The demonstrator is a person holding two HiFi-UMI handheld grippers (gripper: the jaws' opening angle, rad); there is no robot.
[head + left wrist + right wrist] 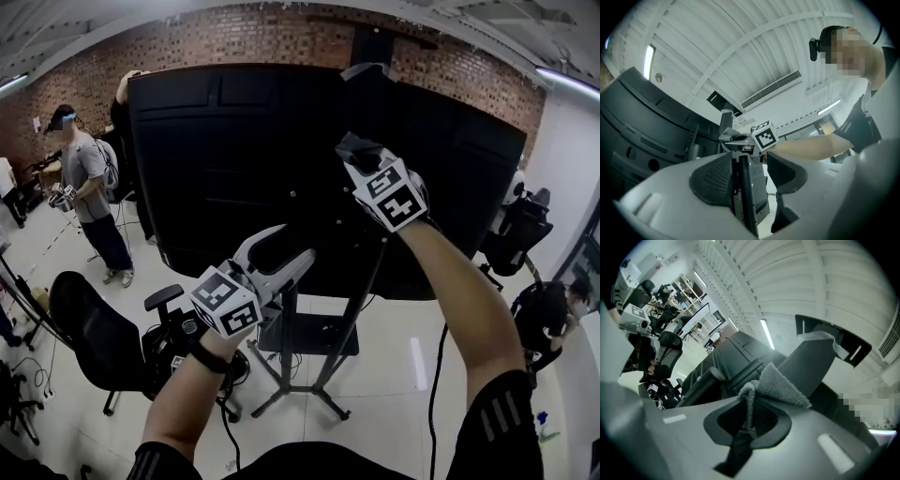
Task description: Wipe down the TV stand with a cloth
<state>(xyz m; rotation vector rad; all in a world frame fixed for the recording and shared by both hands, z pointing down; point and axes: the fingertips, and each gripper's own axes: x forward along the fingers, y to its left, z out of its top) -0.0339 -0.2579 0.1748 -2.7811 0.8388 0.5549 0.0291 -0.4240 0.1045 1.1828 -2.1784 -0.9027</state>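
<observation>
The TV stand's black upright post (292, 314) carries a large black TV, seen from the back (234, 159), over splayed legs (314, 394). My right gripper (361, 155) is raised high against the TV's back and is shut on a grey cloth (780, 385). The cloth lies against the stand's grey upper post (811, 357). In the left gripper view the cloth (728, 137) shows beside the right gripper's marker cube (765, 134). My left gripper (281, 255) is lower, open, with the black post (745, 187) standing between its jaws beside the left pad.
A black office chair (103, 342) stands at the left of the stand, with cables on the floor around it. A person (89, 192) stands farther left. Another chair (516, 230) and a seated person (553, 314) are at the right.
</observation>
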